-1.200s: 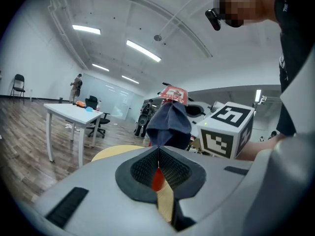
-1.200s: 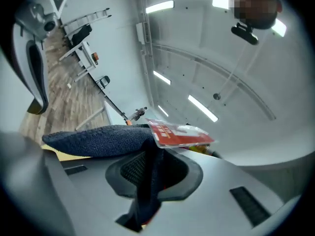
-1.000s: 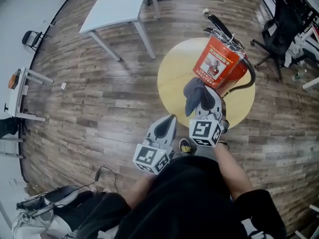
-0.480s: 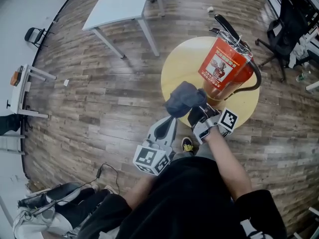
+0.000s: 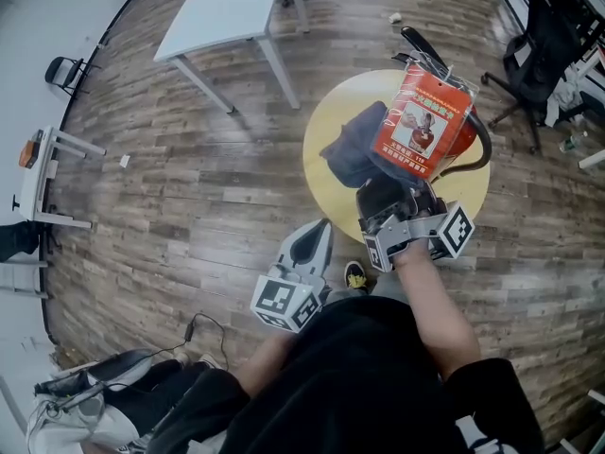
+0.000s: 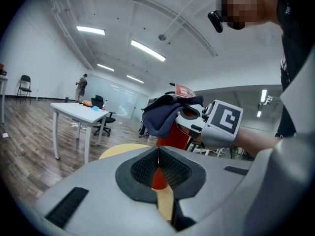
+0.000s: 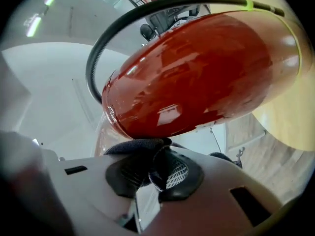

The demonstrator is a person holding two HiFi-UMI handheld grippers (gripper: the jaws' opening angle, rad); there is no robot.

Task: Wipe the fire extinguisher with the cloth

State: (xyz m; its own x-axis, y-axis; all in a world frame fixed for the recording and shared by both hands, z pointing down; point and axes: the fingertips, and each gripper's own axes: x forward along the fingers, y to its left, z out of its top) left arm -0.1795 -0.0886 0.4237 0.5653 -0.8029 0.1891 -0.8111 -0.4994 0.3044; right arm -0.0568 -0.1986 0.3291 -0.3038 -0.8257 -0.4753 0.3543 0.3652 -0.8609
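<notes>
— Red and shiny, that was the fire extinguisher (image 5: 463, 130), right? Where did it stand?

— It stood on the round yellow table (image 5: 331, 201), toward the far side. Its black hose (image 5: 480, 154) curled down beside it.

— Who had the cloth (image 5: 352, 149)?

— The right gripper (image 7: 156, 167) had it. Its jaws were squeezed tight on a fold of the dark blue cloth. The rest of the cloth bunched out in front.

— Why hold it like that?

— I think it was so the loose part could rub the red side. A small pinch kept the cloth from slipping, and lots of it was free to wipe.

— Was the cloth on the extinguisher?

— It was up against the left side, next to the label (image 5: 421, 126). In the right gripper view, the red body filled the space just above the jaws. It looked like it was touching, but the edge was hard to see, so I could not be sure.

— So the extinguisher was just in front of that gripper?

— Yes, right past its tips.

— What about the left gripper (image 6: 158, 163)?

— It was pressed shut with nothing in it. It hung low, near the person's body, off the near edge of the table and apart from the extinguisher.

— Why there?

— I guess it was out of the way. One gripper was enough for wiping, and the extinguisher looked heavy enough to stand by itself.
</notes>
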